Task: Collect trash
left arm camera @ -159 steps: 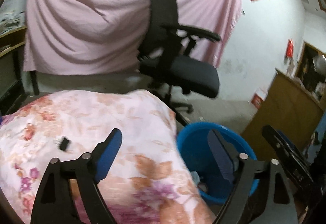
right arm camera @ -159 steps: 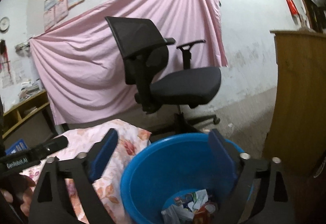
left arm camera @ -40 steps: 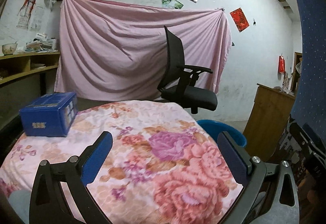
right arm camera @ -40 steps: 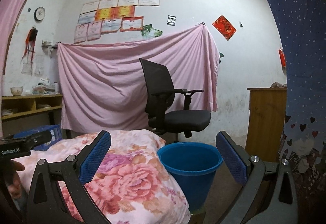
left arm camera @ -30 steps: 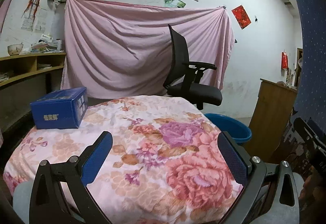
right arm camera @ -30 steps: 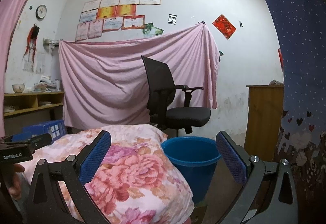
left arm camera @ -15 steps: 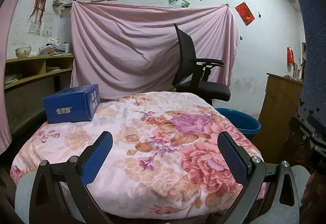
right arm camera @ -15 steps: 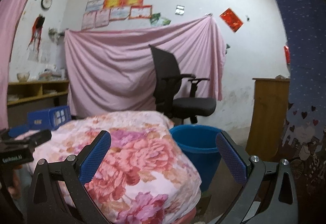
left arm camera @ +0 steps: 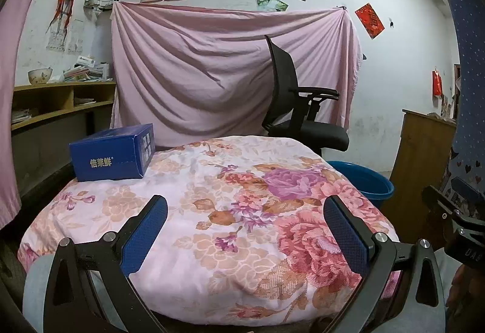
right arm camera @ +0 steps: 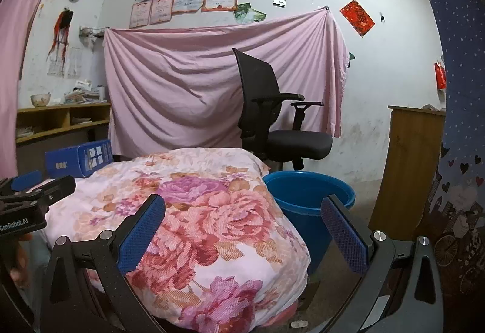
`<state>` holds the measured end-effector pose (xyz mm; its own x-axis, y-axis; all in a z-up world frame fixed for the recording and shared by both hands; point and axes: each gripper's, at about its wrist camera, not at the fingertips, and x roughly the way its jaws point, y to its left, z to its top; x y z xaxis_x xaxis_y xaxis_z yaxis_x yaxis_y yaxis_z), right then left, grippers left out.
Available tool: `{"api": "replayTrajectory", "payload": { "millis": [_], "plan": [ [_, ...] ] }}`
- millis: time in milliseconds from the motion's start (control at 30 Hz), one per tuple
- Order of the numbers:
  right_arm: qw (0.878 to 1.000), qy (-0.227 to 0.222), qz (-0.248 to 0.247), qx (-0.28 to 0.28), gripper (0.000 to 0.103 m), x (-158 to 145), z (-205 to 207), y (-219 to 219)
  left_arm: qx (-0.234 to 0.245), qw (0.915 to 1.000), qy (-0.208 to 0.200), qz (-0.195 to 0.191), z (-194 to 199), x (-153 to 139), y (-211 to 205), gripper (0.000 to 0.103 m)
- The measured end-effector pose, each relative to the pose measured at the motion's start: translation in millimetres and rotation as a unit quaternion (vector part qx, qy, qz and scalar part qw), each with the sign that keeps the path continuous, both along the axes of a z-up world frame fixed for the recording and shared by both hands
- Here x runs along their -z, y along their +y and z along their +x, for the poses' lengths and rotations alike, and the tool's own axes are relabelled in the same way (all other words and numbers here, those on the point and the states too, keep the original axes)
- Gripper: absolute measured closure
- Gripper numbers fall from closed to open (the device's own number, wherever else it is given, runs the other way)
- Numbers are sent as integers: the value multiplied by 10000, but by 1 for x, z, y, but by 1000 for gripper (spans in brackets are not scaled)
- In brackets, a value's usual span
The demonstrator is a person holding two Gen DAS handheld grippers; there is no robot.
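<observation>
The blue trash bucket [right arm camera: 306, 190] stood on the floor just beside the floral-covered counter [left arm camera: 242, 211]; no loose trash showed on it. A blue carton [left arm camera: 112, 152] sat at its far left. Left tongs [left arm camera: 242, 230] and right tongs [right arm camera: 242, 228] hung released, empty. Risk: mistaking the carton for trash.
</observation>
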<state>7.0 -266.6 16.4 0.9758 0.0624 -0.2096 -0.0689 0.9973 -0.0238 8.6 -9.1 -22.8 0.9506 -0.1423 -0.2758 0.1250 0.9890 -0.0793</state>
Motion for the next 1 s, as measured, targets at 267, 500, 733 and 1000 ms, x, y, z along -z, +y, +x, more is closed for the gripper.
{"api": "replayTrajectory", "payload": {
  "millis": [267,500,733,1000],
  "plan": [
    [10000,-5,7,-1,0,0,0,-1,-3,10000,3,6,0,0,0,2],
    [10000,19,67,30,0,0,1,0,-1,10000,4,38,1,1,1,2],
    [10000,24,79,36,0,0,0,-1,-3,10000,-6,36,1,2,2,2],
    [10000,26,81,36,0,0,0,0,3,10000,-18,46,1,1,2,2]
  ]
}}
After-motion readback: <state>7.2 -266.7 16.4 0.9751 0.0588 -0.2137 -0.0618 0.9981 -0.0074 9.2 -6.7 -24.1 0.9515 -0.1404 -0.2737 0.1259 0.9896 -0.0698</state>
